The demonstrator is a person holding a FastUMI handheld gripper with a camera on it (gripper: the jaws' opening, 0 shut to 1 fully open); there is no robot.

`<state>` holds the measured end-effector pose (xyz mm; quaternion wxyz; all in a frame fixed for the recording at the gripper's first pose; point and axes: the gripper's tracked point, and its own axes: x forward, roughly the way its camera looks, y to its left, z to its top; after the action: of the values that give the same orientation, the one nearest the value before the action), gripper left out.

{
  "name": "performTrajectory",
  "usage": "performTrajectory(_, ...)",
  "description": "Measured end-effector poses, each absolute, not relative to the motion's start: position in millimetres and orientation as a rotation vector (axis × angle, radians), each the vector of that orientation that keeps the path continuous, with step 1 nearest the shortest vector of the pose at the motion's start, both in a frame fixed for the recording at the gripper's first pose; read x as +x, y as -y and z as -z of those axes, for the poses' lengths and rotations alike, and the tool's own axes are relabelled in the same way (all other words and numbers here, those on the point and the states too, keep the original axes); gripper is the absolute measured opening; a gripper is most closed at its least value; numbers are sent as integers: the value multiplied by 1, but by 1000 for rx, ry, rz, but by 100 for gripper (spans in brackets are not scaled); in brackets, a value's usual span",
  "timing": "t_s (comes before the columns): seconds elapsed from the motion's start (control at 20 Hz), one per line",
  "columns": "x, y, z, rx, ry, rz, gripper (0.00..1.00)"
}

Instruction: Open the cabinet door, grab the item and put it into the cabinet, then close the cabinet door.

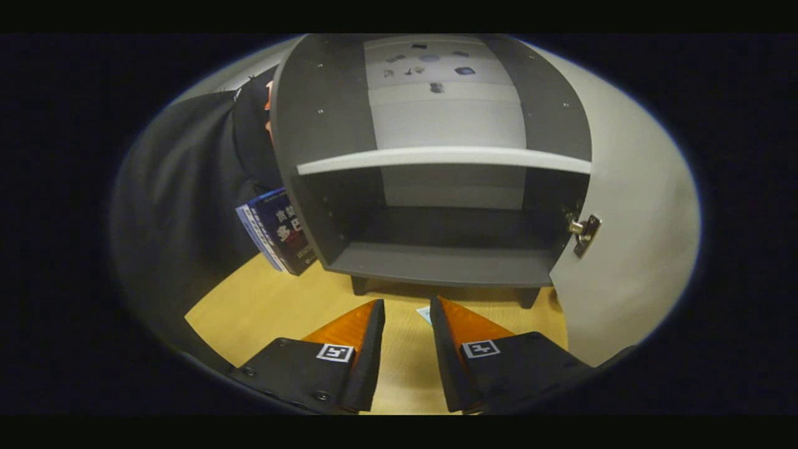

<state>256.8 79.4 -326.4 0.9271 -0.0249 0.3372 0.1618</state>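
Observation:
A dark grey cabinet (436, 265) stands on the wooden table just beyond my fingers, its door (623, 249) swung wide to the right with a metal hinge (585, 232) showing on its inner face. Inside, a pale shelf (446, 157) splits it into an upper and a lower compartment, and both look bare. A dark blue book (277, 232) leans upright against the cabinet's left outer wall. My gripper (406, 307) hovers low over the table in front of the cabinet, open, with nothing between the fingers.
The wooden table (268, 305) stretches to the left of my fingers. A small pale blue item (424, 313) lies on the table just ahead of the right finger, mostly hidden. Black cloth hangs left of the cabinet.

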Motion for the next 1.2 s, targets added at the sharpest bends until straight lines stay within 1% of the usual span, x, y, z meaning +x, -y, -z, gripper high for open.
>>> performTrajectory(0.2, 265, -59, 385, -104, -844, -310, 71)
performTrajectory(0.25, 262, -56, 396, -106, -874, -317, 81)
performTrajectory(0.35, 266, -51, 415, -113, -930, -316, 78)
performTrajectory(0.6, 266, -27, 452, -131, -1060, -256, 78)
performTrajectory(0.85, 265, -22, 456, -149, -1083, -231, 79)
performTrajectory(0.95, 262, -22, 451, -149, -1088, -224, 76)
performTrajectory(1.05, 259, -21, 453, -157, -1086, -210, 62)
performTrajectory(1.15, 248, -30, 448, -163, -1074, -239, 47)
performTrajectory(1.2, 241, -35, 438, -168, -1044, -255, 47)
